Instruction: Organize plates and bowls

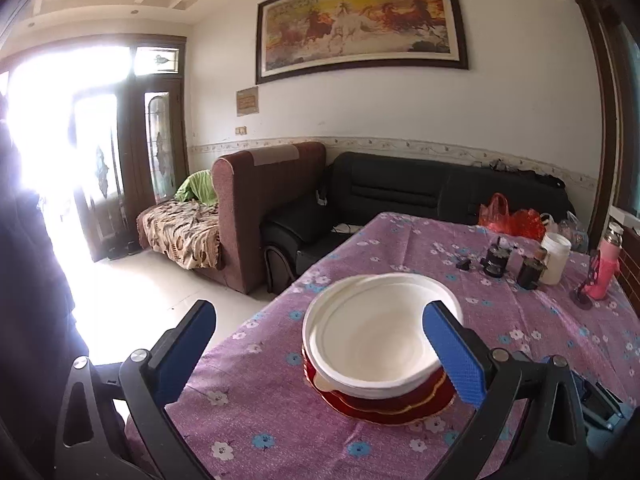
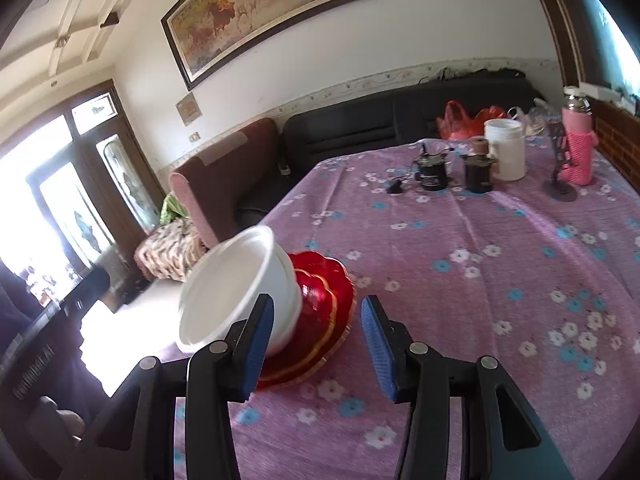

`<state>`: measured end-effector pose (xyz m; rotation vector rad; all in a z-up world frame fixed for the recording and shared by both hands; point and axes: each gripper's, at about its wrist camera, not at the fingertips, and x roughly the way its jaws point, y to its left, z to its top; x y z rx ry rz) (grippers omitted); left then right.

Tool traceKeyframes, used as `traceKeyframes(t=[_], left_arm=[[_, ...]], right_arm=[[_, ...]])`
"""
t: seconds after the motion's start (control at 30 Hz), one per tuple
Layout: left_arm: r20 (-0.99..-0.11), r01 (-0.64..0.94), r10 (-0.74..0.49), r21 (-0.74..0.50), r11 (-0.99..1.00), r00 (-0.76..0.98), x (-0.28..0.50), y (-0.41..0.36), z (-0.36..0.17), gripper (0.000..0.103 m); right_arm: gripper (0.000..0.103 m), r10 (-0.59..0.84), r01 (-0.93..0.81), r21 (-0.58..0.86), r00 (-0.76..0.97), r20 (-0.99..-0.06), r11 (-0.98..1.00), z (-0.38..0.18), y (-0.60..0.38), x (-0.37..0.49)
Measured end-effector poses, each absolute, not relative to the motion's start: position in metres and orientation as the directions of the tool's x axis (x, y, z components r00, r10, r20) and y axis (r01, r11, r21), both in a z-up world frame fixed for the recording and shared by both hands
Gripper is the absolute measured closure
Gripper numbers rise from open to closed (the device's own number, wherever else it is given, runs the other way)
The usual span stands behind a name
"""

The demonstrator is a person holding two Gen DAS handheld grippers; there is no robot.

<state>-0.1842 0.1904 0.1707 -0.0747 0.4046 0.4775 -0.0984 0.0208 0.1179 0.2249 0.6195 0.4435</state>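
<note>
A stack of white bowls (image 1: 372,336) sits tilted on red plates with gold rims (image 1: 392,404) near the left edge of the table with the purple flowered cloth (image 1: 532,344). My left gripper (image 1: 320,354) is open wide in front of the stack. Its right finger (image 1: 454,360) overlaps the bowls' right side and its left finger hangs past the table edge. In the right wrist view the white bowls (image 2: 228,292) lean left on the red plates (image 2: 324,300). My right gripper (image 2: 318,346) is open, with the plates' near rim showing between its fingers and nothing pressed.
At the table's far right stand a white jar (image 2: 505,150), two dark jars (image 2: 432,172), a pink bottle (image 2: 578,148) and red plastic bags (image 2: 456,120). Sofas (image 1: 256,216) line the wall beyond the table. Someone in dark clothing (image 1: 28,300) stands at the left.
</note>
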Motion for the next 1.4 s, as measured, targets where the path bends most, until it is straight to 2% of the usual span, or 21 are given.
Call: traceKeyframes(t=[0.33,1.03,1.4], left_arm=[[-0.475,-0.443,0.414,0.056,0.895,0.776,-0.172,0.179,0.157,0.0],[-0.533,-0.464,0.399,0.013,0.886,0.747,-0.162,0.199,0.144,0.0],[-0.492,-0.482,0.43,0.025,0.876,0.756,-0.168,0.193,0.149,0.0]], right_arm=[[0.037,0.464,-0.364,0.289,0.738,-0.49,0.885,0.116,0.023,-0.12],[0.036,0.41,-0.324,0.25,0.736,-0.539,0.912,0.102,0.034,-0.113],[0.035,0.373,-0.328,0.181,0.763,-0.528,0.927,0.101,0.042,-0.126]])
